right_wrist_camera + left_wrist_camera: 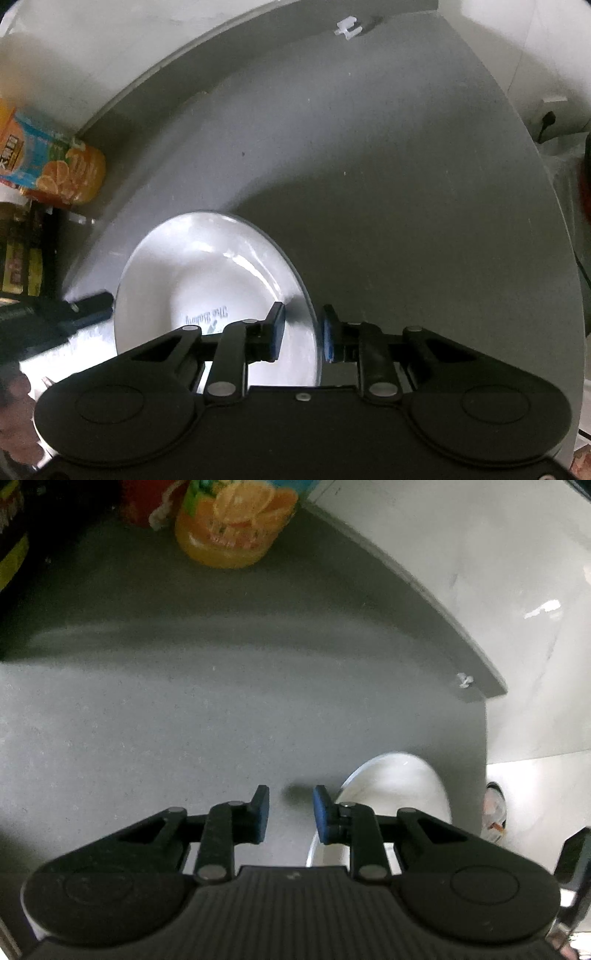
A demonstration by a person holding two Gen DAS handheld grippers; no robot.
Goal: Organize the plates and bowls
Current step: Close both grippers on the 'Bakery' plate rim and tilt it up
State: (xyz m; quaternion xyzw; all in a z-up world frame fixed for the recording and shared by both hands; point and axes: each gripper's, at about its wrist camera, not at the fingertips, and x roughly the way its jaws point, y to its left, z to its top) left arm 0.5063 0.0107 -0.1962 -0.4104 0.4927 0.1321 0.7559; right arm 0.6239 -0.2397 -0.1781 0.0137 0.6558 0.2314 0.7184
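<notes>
A white plate (pixel 207 273) stands tilted on edge over the grey shelf (pixel 406 184), its stamped underside facing the camera. My right gripper (pixel 303 332) is shut on the plate's rim, which runs between the two blue pads. In the left wrist view the same plate (pixel 399 786) shows at the lower right, just beside the right fingertip. My left gripper (pixel 290 818) is open over the bare grey shelf (pixel 184 664) with nothing between its fingers. It also appears as a blurred dark shape left of the plate in the right wrist view.
An orange juice container (pixel 236 520) and a red item (pixel 144 502) stand at the shelf's back, with dark boxes (pixel 22 258) to the left. A white wall (pixel 480 572) bounds the shelf, with a small white peg (pixel 349 27) on its edge strip.
</notes>
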